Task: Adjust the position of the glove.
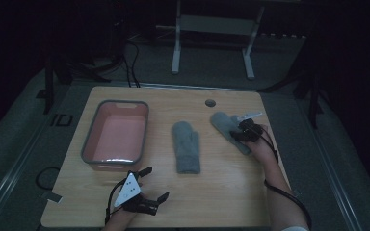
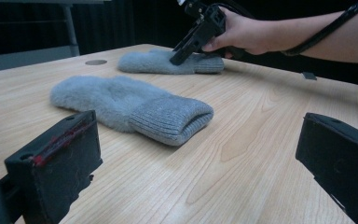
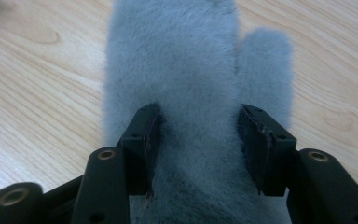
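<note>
right gripper [image 1: 244, 131] half open, jaws pressed down astride mitten [image 3: 186, 74] near table's [image 1: 221, 192] right edge, not clamped. left gripper [image 1: 150, 185] wide open, empty, front edge. no readable writing.

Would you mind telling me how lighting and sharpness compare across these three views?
High view: dim and underexposed, surroundings nearly black, table still readable. Left gripper view: brighter, near mitten fairly sharp. Right gripper view: well lit, far mitten fur soft and blurry up close.

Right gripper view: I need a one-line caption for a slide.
Open hand-held gripper pressed down onto a fluffy grey mitten lying on the wooden table.
</note>
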### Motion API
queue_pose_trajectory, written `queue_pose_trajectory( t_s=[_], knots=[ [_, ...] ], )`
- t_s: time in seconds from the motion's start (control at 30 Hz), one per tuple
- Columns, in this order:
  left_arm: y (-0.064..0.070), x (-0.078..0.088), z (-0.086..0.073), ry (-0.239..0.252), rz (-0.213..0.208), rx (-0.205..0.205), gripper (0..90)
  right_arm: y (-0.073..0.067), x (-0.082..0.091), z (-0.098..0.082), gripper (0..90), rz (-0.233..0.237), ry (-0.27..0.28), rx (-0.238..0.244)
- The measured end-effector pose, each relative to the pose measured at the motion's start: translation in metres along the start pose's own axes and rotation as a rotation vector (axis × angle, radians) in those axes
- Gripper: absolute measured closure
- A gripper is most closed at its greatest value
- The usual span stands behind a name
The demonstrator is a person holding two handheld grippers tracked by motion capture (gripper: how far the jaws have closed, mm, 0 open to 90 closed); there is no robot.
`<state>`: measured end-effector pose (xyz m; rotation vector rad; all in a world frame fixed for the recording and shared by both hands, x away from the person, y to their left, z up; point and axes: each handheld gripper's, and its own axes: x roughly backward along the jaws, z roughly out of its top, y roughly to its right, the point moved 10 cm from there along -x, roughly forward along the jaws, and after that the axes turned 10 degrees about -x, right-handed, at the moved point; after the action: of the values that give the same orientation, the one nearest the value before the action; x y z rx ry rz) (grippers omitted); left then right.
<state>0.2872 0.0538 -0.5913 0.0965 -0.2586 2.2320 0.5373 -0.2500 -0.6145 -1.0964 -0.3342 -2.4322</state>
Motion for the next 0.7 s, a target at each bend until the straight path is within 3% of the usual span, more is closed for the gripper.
queue_pose_trajectory(
  t_s=[0.13,0.17,0.23,0.3,0.4,0.57,0.7],
  knots=[
    [0.0,0.0,0.0,0.003,0.002,0.001,0.3,0.001,-0.001,-0.002,60.3,0.019,0.008,-0.038],
    [0.0,0.0,0.0,0.003,0.002,0.0,0.3,-0.001,0.0,-0.004,70.8,0.025,0.011,-0.076],
    [0.0,0.0,0.0,0.003,0.003,-0.001,0.3,-0.002,0.002,-0.005,75.7,0.01,0.001,-0.137],
    [0.0,0.0,0.0,0.002,0.005,-0.001,0.4,-0.002,0.006,-0.004,79.5,-0.004,-0.009,-0.253],
    [0.0,0.0,0.0,0.002,0.005,-0.001,0.4,-0.004,0.016,-0.004,80.7,-0.038,0.027,-0.346],
    [-0.001,-0.001,0.0,0.003,0.002,0.006,0.3,-0.016,0.045,-0.007,80.7,-0.132,0.111,-0.428],
    [0.0,-0.001,0.0,0.001,0.004,-0.004,0.3,-0.027,0.066,-0.014,80.4,-0.13,0.186,-0.544]
  ],
)
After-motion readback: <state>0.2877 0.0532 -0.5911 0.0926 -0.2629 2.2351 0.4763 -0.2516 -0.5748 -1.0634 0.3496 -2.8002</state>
